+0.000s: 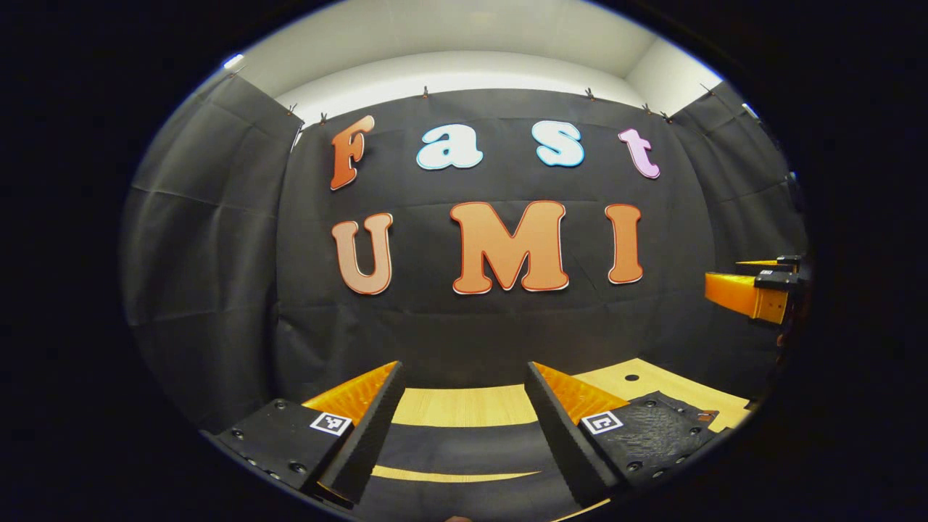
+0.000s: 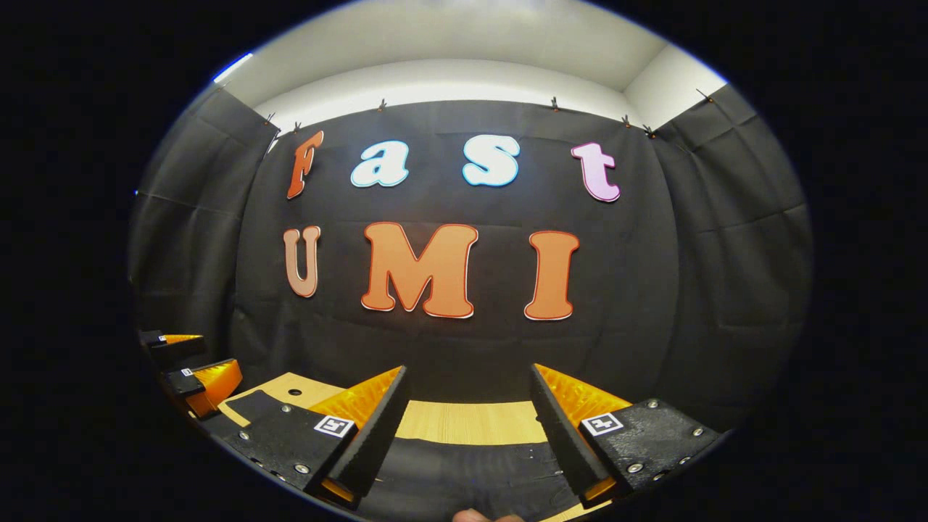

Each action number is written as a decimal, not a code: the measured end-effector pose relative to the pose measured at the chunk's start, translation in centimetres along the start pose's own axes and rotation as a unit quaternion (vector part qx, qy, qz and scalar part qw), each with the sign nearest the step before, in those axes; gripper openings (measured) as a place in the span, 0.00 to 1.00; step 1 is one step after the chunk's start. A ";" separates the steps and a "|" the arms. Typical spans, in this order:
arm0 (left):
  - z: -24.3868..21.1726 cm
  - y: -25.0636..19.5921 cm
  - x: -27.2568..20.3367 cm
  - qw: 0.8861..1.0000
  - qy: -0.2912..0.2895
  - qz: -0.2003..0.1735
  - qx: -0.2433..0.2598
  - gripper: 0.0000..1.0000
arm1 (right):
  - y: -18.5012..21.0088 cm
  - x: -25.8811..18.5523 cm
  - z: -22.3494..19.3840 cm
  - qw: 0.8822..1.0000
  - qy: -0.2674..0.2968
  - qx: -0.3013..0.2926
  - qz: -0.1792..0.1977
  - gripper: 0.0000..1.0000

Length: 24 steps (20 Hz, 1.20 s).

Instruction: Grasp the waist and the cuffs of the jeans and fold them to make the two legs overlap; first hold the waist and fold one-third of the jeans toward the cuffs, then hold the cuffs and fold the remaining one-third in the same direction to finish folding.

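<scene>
Dark jeans (image 1: 457, 453) lie flat on the wooden table (image 1: 464, 406), low in the left gripper view, right under my left gripper (image 1: 464, 366). That gripper hovers above them, open, with nothing between its fingers. In the right gripper view the same dark jeans (image 2: 464, 471) spread below my right gripper (image 2: 469, 368), which is also open and holds nothing. The right gripper (image 1: 747, 279) appears far right in the left gripper view. The left gripper (image 2: 185, 362) appears at the far left of the right gripper view. Waist and cuffs are hidden from sight.
The table (image 2: 471, 420) ends at the black cloth wall just behind the jeans. A small round hole (image 1: 631, 378) sits in the tabletop toward the right. Cloth walls close in both sides of the booth.
</scene>
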<state>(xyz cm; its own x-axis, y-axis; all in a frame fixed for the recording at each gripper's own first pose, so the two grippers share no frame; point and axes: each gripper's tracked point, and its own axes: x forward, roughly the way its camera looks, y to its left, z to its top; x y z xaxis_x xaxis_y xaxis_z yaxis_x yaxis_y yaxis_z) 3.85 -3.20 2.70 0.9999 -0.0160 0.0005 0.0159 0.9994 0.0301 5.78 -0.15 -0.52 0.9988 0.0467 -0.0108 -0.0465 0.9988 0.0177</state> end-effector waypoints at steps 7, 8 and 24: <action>4.7 0.9 3.8 1.000 -0.019 0.024 -0.004 1.00 | -1.2 2.9 2.0 0.999 -0.006 0.036 0.008 1.00; 5.2 0.7 3.8 1.000 -0.019 0.017 -0.002 1.00 | -1.9 2.9 1.8 1.000 -0.006 0.029 0.000 1.00; 2.7 4.2 4.4 0.999 -0.015 0.038 0.009 0.98 | -5.6 3.0 -4.7 0.998 0.056 -0.004 -0.035 0.98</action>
<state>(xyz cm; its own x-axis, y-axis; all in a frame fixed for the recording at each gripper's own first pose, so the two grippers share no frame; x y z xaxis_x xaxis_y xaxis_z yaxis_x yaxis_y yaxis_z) 8.31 0.81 5.52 0.9977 0.0588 0.0330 -0.0603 0.9971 0.0461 9.01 -5.52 -5.33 0.9921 -0.0222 -0.1233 0.0230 0.9997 0.0043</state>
